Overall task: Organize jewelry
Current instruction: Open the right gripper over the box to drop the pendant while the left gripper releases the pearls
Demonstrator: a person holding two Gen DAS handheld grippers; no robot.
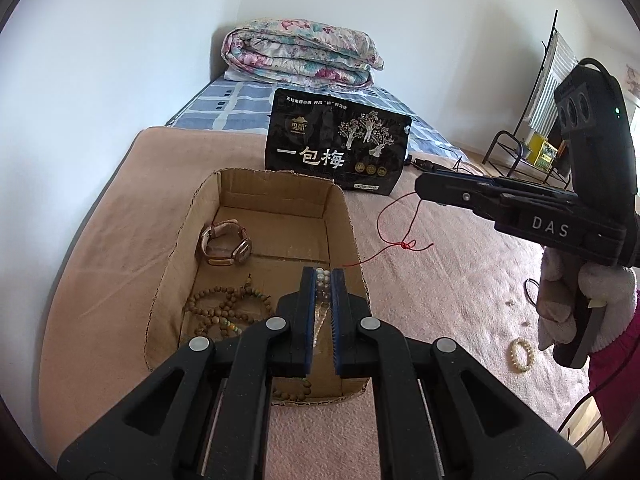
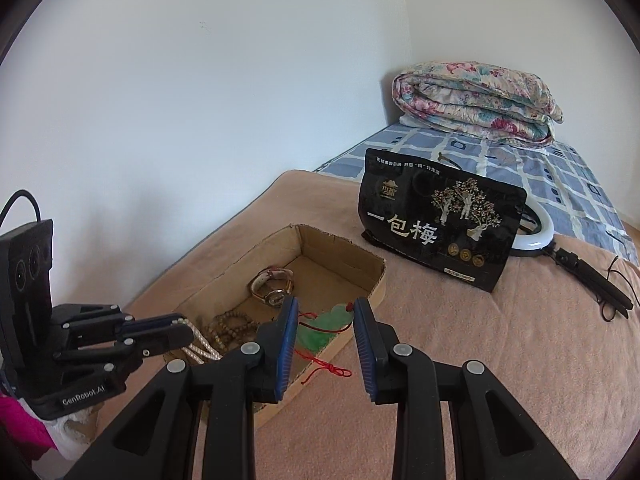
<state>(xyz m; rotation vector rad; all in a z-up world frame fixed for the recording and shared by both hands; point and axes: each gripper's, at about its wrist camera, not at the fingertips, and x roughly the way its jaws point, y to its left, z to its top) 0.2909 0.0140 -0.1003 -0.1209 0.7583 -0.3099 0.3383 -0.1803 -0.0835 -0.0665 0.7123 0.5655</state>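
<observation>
A shallow cardboard box (image 1: 176, 256) (image 2: 376, 280) lies on the pink blanket. In it are a wristwatch (image 1: 226, 244) (image 2: 274, 286), a brown bead string (image 1: 228, 308) (image 2: 230, 326) and a green jade pendant (image 2: 324, 326) whose red cord (image 1: 394, 236) (image 2: 326, 368) hangs over the box rim. My left gripper (image 1: 323, 280) (image 2: 182, 330) is shut on a white pearl necklace (image 1: 322, 280) (image 2: 200, 346) and holds it over the box. My right gripper (image 2: 325, 320) (image 1: 424, 190) is open above the pendant; the red cord reaches up toward its tip in the left wrist view.
A black snack bag (image 1: 336, 144) (image 2: 440, 224) stands behind the box. A white bead bracelet (image 1: 521, 354) lies on the blanket at the right. A ring light with its handle (image 2: 560, 252), a folded floral quilt (image 1: 300, 54) and a metal rack (image 1: 532, 148) are further off.
</observation>
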